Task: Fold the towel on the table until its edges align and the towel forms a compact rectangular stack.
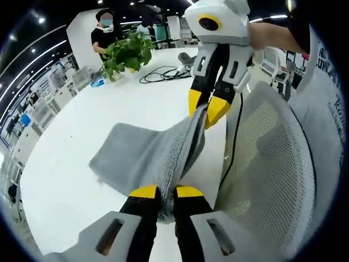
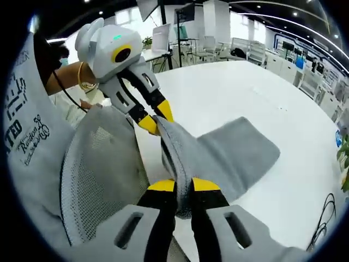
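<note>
In the left gripper view, your left gripper (image 1: 166, 192) rises from six o'clock with its yellow-tipped jaws pinched together on a bunched edge of the grey terry-cloth towel (image 1: 143, 154). From there the cloth runs up toward one o'clock as a gathered ridge into your right gripper (image 1: 208, 111), whose yellow tips are likewise closed on the fabric. The rest of the towel slopes down toward nine o'clock, and its far part lies flat on the round white table (image 1: 71, 164). A grey mesh chair back (image 1: 272, 158) stands at three o'clock, just beside the table edge. Toward eleven o'clock a leafy green potted plant (image 1: 128, 52) and a coil of black cable (image 1: 163, 73) sit well apart from the towel.

In the right gripper view, your right gripper (image 2: 182, 185) comes up from six o'clock, jaws clamped on the same gathered edge. The ridge climbs toward eleven o'clock to your left gripper (image 2: 155, 121), which is closed on the cloth. The towel's free part spreads toward three o'clock on the table, looking like a single flat layer.

By my reading you are early in the fold: one edge is lifted between both grippers, but it is not yet laid over the opposite edge. You likely have that first fold and at least one more to make, then the edges to square into a compact stack.
</note>
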Tool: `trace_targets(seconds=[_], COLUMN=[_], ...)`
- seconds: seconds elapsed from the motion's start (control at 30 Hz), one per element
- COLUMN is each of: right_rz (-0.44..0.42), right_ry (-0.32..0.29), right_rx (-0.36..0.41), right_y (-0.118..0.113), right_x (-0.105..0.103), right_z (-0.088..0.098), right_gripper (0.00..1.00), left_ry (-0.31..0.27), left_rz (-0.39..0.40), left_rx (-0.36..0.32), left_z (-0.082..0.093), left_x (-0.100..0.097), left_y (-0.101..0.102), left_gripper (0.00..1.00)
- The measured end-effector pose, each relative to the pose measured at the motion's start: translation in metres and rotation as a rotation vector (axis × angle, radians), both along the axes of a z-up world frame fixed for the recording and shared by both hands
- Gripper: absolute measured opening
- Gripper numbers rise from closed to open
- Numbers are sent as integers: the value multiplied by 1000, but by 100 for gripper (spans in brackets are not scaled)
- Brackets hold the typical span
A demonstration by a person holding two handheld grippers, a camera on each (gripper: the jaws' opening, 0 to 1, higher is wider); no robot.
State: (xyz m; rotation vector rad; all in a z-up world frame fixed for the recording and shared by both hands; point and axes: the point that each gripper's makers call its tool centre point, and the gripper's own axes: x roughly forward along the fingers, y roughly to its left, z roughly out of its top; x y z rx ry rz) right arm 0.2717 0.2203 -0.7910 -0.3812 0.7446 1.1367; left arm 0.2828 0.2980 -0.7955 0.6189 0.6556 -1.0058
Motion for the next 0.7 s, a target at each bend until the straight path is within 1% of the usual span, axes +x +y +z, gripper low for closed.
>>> trace_targets(seconds=[0.1,0.2,0.37,0.57,0.67,0.7], right_rz=[-20,-36,-72,-104,-110,-119], right_ry=[0,12,14,37,41,55], right_rx=[36,64,117,156,168,171], right_y=[0,0,2,0,-2,-3], right_x=[12,20,42,67,78,83], right_z=[6,13,25,27,25,22], right_gripper=[7,7,7,7,7,7], left_ry=[-7,-15,-33,-53,-62,-58], left_rz=[16,6,3,-5,-19,-23], left_rx=[-28,-35,-35,-26,-28,-31], left_z=[2,5,11,11,9,8], left_x=[14,26,45,72,83,87], left_y=[-1,-2,-3,-6,-7,-8], left_gripper=[10,10,10,10,11,11])
